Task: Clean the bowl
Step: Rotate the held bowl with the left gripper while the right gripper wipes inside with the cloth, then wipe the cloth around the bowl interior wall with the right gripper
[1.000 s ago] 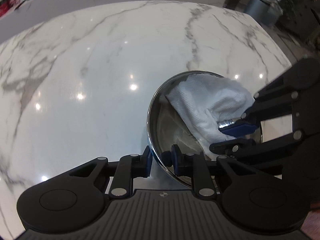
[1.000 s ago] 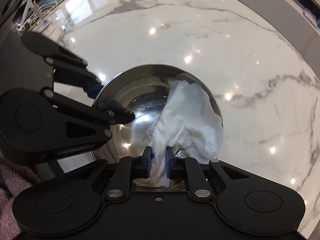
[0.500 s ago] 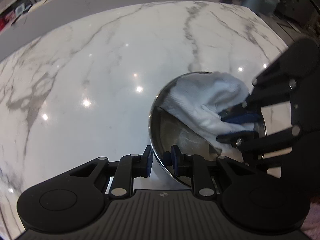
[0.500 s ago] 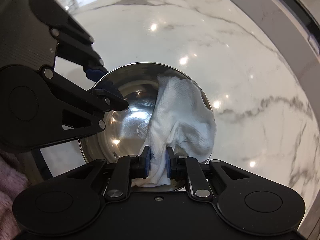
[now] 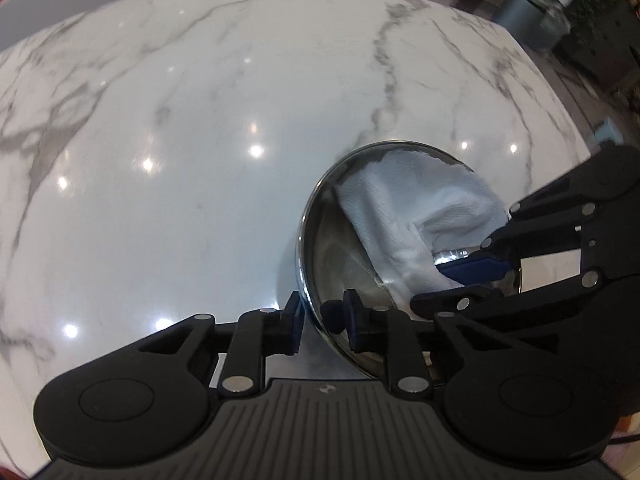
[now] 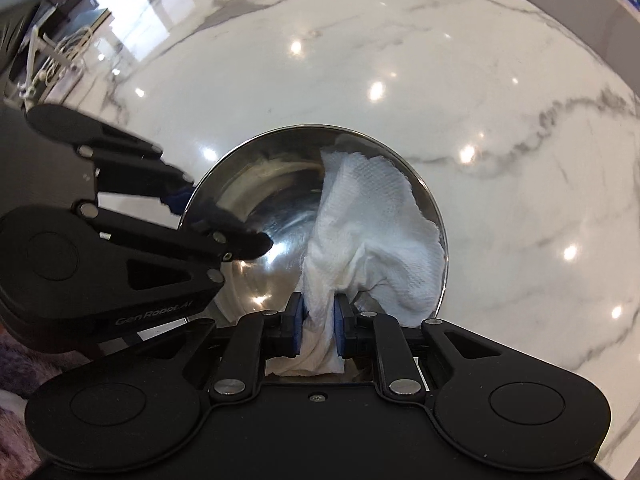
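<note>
Bowl [image 6: 256,216] of shiny steel stands on the white marble bench [image 5: 200,140], and I work on it with both my grippers. My left gripper [image 5: 322,318] has its jaws closed on the rim of the bowl: one blue pad is outside the wall, the other pad is inside, and the thin edge sits between them. In the right wrist view the same left gripper [image 6: 208,220] comes in from the left side, one finger over the rim and into the bowl, the other one outside it. My right gripper [image 6: 319,326] has its jaws closed on a white paper towel [image 6: 372,232]. The pinched part is bunched between the two blue pads, with a small tail of it hanging below them. From there the towel spreads up along the right inner wall of the bowl and reaches almost to the far rim, where its torn edge shows. The left half of the bowl inside is bare and reflects the lights. In the left wrist view the towel [image 5: 408,208] covers the far side of the bowl [image 5: 336,256], and my right gripper [image 5: 444,280] enters from the right with its fingers down in the bowl. The bench around the bowl carries grey veins and bright spots of lamps.
</note>
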The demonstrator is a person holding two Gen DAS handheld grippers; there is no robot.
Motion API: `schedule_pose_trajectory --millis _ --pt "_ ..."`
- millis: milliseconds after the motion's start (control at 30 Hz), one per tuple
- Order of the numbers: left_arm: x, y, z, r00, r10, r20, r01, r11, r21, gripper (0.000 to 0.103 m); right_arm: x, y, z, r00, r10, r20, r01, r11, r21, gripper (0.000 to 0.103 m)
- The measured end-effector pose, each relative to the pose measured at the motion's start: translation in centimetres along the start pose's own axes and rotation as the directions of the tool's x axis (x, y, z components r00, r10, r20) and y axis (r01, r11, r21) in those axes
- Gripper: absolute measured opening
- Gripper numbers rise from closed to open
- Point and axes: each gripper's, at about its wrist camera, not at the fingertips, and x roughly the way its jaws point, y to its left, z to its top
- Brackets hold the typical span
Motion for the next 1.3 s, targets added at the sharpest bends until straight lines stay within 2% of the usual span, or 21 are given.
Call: schedule_pose_trajectory --millis 167,267,333,400,433,667,867,1033,1100,1133,1200,1300 --pt "-0.2 -0.5 0.2 1.0 0.019 0.003 -0.019 0.997 0.08 0.018 0.1 1.3 -0.1 0.998 -0.056 0.016 0.058 0.983 -0.174 0.014" --pt "-0.3 -0.8 0.3 0.999 0.038 0.003 -0.038 0.993 0.113 0.018 0.3 2.5 -0.2 0.987 -0.155 0.037 0.159 0.942 -0.297 0.013" --pt "-0.3 -0.8 0.5 0.999 0.04 0.003 -0.04 0.992 0.118 0.018 0.6 3.4 -0.4 0.967 -0.245 0.069 0.252 0.89 -0.381 0.013" --pt "-0.3 -0.7 0.5 0.999 0.039 0.003 -0.039 0.993 0.114 0.018 0.8 3.6 -0.5 0.952 -0.291 0.097 0.304 0.858 -0.415 0.013" --pt "-0.3 -0.6 0.6 0.999 0.036 0.004 -0.036 0.993 0.108 0.018 0.8 3.4 -0.5 0.952 -0.291 0.098 0.305 0.861 -0.408 0.013" --pt "-0.2 -0.5 0.7 1.0 0.027 0.009 -0.028 0.999 0.045 0.018 0.6 1.4 0.5 0.977 -0.205 0.065 0.215 0.946 -0.243 0.014" --pt "-0.3 -0.9 0.3 1.0 0.008 -0.019 -0.007 1.0 0.016 0.032 0.5 0.5 0.5 0.983 -0.175 0.05 0.181 0.97 -0.16 0.014" --pt "-0.2 -1.0 0.2 1.0 0.011 -0.029 -0.01 1.0 0.019 0.032 0.4 -0.1 -0.1 0.992 -0.118 0.042 0.121 0.991 -0.065 0.015" --pt "-0.1 -1.1 0.2 0.999 0.018 -0.034 -0.017 0.999 0.031 0.03 0.5 -0.5 -0.3 0.998 -0.055 0.028 0.056 0.998 -0.019 0.015" --pt "0.0 -1.1 0.2 0.999 0.021 -0.033 -0.019 0.999 0.044 0.025 0.4 -0.5 -0.5 0.999 -0.042 0.025 0.042 0.999 -0.01 0.015" --pt "0.0 -1.3 0.2 0.999 0.025 -0.033 -0.022 0.997 0.07 0.023 0.5 -0.3 -0.8 1.0 -0.003 0.014 0.003 1.0 -0.005 0.015" --pt "-0.1 -1.6 0.3 0.999 0.037 -0.03 -0.033 0.992 0.123 0.023 0.5 0.4 -1.0 1.0 -0.012 0.012 0.013 0.999 -0.039 0.015"
